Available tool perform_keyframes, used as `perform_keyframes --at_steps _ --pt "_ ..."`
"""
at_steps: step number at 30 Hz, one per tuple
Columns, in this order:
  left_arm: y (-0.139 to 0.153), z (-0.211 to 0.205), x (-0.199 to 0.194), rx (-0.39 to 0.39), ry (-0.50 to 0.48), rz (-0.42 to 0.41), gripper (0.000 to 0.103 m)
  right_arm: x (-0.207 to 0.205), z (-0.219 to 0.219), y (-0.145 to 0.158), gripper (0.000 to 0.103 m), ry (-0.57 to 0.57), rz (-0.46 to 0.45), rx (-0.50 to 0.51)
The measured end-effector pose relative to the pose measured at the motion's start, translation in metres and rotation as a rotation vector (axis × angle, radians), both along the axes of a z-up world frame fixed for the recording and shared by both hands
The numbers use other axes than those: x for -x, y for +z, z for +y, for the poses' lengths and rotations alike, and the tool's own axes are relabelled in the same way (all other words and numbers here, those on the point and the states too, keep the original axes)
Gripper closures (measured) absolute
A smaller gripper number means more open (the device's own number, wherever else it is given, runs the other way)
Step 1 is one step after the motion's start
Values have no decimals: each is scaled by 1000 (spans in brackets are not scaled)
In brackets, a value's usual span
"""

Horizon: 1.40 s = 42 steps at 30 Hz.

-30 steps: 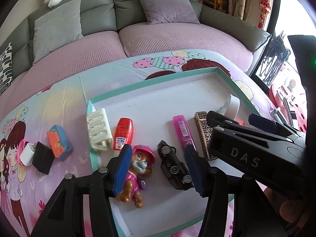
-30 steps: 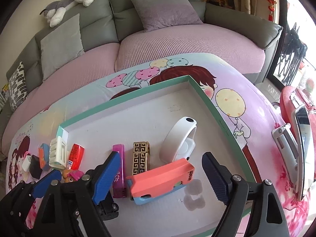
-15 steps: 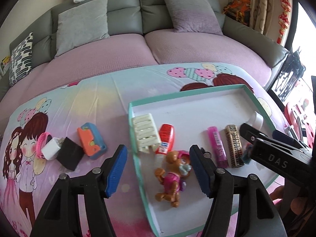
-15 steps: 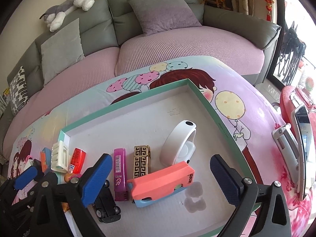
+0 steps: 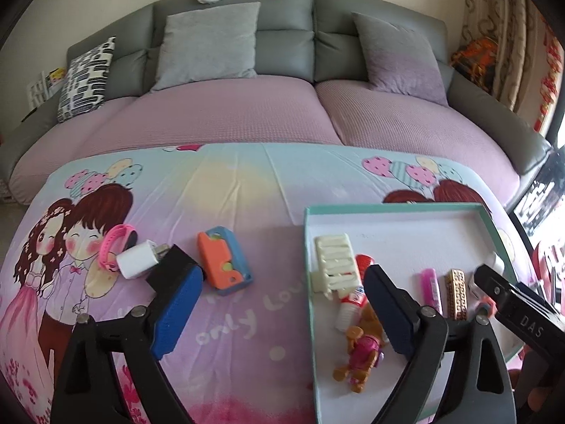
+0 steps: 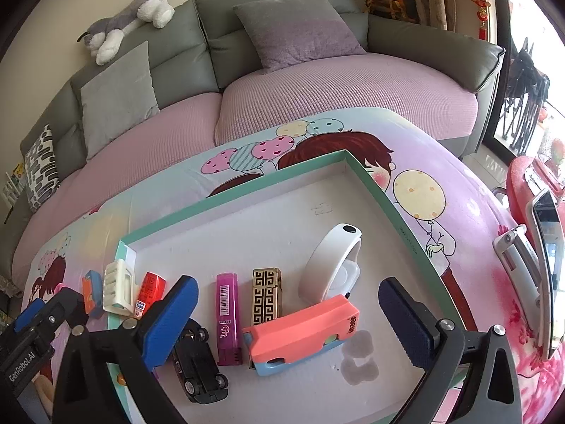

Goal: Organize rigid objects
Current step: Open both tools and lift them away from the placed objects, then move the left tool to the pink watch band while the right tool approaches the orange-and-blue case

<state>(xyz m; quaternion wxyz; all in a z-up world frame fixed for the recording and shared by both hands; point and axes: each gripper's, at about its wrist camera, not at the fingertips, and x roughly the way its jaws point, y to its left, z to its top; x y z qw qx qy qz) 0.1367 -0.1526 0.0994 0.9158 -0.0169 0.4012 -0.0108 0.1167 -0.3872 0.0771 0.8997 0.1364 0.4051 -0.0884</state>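
Left gripper [image 5: 282, 304] spread wide with nothing between the blue ribbed pads, jaws just opened further, hanging over the tray's [image 5: 399, 208] left rim. Right gripper [image 6: 287, 319] equally wide, also just opened, empty, straddling a coral-and-blue case [image 6: 300, 332] without touching it.

Inside the tray, in a rough row: cream slatted clip [image 5: 335, 265], red-and-white tube [image 5: 353, 289], magenta barcode stick [image 6: 227, 318], gold box with black key pattern [image 6: 266, 296], glossy black toy car [image 6: 197, 364], white curved band [image 6: 332, 261]. Pup figure [image 5: 360, 349] in pink, lying on its side near the front edge.

Outside, left of the tray: orange-and-blue case [image 5: 224, 259], black block [image 5: 173, 268], white plug [image 5: 136, 259], pink band [image 5: 114, 243].

Underneath, wrinkled cartoon-print cloth [image 5: 229, 190]; behind, grey sofa [image 5: 282, 49] with mauve seat covers, cushions and plush dog [image 6: 127, 24].
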Motion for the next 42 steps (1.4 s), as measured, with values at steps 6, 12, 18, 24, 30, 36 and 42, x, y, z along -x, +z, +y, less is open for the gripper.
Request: perform_keyframes --at_steps 6,12,18,24,30,36,42 --pt "-4 15 -3 -1 83 -2 3 -2 6 2 0 26 -11 4" --pt "-5 28 -3 35 139 -6 3 -3 20 7 0 79 -37 8" --pt "-1 44 -1 56 189 -25 3 -4 42 21 0 134 -125 29" --pt "3 69 1 22 259 -34 3 -9 80 26 0 253 -180 11" --pt "2 110 7 -14 374 -22 3 -16 120 21 0 354 -177 -9" --pt "0 143 14 -32 447 -9 3 -17 151 16 0 419 -172 10" --pt "-4 162 16 15 454 12 3 -18 180 13 0 480 -184 0"
